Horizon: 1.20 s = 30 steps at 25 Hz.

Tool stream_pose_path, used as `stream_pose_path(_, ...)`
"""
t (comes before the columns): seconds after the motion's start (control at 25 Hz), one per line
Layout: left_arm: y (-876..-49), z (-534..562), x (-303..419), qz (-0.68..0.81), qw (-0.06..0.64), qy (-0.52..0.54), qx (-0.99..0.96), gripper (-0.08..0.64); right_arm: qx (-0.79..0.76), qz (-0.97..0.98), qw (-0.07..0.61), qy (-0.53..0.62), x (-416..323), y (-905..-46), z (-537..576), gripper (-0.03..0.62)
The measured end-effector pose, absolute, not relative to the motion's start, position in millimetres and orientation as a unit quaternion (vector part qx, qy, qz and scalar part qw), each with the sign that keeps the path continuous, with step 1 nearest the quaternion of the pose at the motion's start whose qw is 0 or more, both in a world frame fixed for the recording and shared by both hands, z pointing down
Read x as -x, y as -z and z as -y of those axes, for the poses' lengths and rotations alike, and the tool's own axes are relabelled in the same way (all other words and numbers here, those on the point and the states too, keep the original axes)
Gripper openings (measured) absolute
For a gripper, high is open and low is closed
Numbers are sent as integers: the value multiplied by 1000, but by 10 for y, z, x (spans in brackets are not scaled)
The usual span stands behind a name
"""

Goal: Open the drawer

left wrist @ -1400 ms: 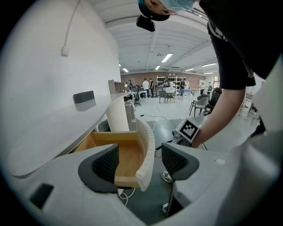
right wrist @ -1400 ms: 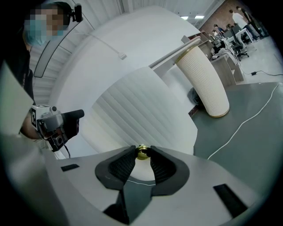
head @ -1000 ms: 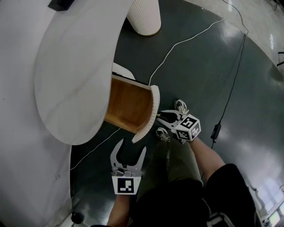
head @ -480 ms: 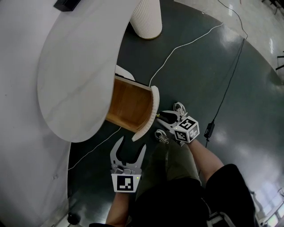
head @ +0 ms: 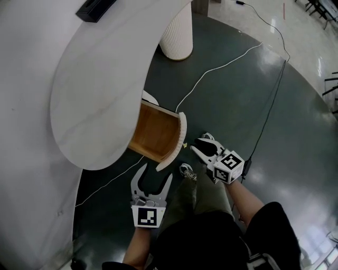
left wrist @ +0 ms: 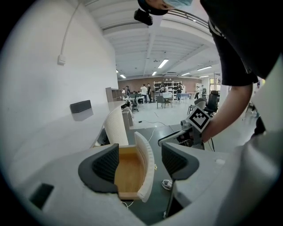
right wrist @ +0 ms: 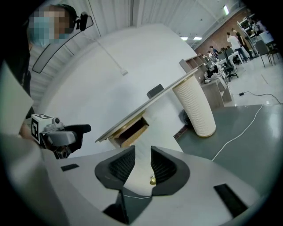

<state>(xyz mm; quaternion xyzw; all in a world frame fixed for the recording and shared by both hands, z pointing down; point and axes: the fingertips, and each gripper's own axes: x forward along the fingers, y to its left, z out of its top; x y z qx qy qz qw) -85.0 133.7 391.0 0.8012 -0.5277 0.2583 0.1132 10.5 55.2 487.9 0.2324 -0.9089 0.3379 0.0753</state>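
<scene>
The drawer stands pulled out from under the white curved tabletop, its wooden inside bare. Its white ribbed front carries a small brass knob. My right gripper hangs just right of that front, apart from the knob; its jaws are closing with nothing pressed between them. In the right gripper view the knob shows low in the gap of the right gripper. My left gripper is open below the drawer. In the left gripper view the drawer lies beyond the left gripper.
A ribbed white pedestal holds up the table at the back. A white cable and a black cable run across the dark floor. A black box lies on the tabletop. The person's shoes stand by the drawer.
The right gripper has drawn back from the drawer front and lifted. The left gripper has risen a little. The drawer stays pulled out.
</scene>
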Motion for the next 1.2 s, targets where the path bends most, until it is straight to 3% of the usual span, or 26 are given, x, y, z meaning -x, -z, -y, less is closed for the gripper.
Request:
stream_pose_path(0.6,-3276,-1207,941,550,102,-213,-801,298,-246,937,12,-249,-26,-3338,-388,5)
stream_pose_path(1.2,-2665,-1172,1120,580,71,-175,-792,283,-211,959,16,-189,211,-2388,-385,3)
